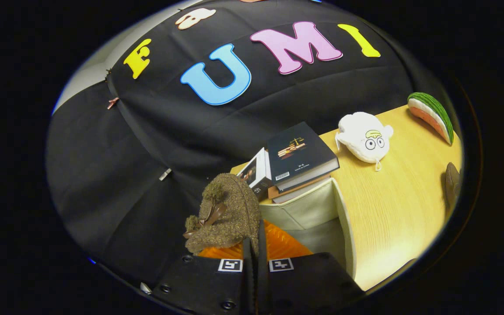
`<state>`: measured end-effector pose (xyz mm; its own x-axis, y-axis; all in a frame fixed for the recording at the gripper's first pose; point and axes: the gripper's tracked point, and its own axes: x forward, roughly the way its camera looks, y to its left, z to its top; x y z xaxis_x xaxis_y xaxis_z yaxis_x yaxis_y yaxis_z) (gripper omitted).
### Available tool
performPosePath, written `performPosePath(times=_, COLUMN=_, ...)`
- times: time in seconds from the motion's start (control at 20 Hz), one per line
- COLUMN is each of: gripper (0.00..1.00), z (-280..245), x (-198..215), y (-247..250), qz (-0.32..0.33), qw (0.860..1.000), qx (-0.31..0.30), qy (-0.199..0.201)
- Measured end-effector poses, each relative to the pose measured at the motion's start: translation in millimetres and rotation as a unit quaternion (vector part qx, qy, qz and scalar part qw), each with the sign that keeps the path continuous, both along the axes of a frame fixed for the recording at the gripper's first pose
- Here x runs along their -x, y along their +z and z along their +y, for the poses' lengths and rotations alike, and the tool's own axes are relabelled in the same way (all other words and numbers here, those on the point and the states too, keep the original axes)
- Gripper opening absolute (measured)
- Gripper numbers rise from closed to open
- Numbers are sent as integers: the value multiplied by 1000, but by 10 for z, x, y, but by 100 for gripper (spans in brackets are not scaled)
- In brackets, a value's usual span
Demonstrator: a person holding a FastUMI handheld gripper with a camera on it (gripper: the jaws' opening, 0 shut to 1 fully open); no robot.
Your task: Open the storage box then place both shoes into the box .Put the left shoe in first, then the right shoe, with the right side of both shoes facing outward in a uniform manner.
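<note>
A brown fuzzy shoe (pixel 230 214) with a small bow on top hangs just ahead of my fingers. My gripper (pixel 255 245) is shut on its rim, which shows as a thin edge pinched between both fingers. Right behind and under the shoe stands the cream storage box (pixel 309 205), open at the top, with its pale inside wall and floor showing. A second brown shoe (pixel 452 183) lies on the wooden table (pixel 400 205), far to the right of the box and partly cut off.
A stack of books (pixel 298 159) lies just beyond the box, next to the booth's cloth wall. Farther right on the table are a white plush toy (pixel 364 136) and a watermelon-slice toy (pixel 431 114).
</note>
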<state>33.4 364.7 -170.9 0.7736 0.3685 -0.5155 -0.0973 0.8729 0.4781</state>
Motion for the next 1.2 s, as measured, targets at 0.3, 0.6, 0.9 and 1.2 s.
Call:
performPosePath(times=0.3, gripper=8, z=-84, x=53, y=-307, qz=36, qw=999, qx=7, qy=-29)
performPosePath(times=0.6, gripper=16, z=49, x=319, y=-436, qz=77, qw=997, qx=-5, qy=12)
performPosePath(times=0.9, gripper=98, z=139, x=424, y=-108, qz=67, qw=996, qx=-34, qy=52)
performPosePath(times=1.2, gripper=98, z=-423, x=412, y=480, qz=-27, qw=998, qx=0, qy=61)
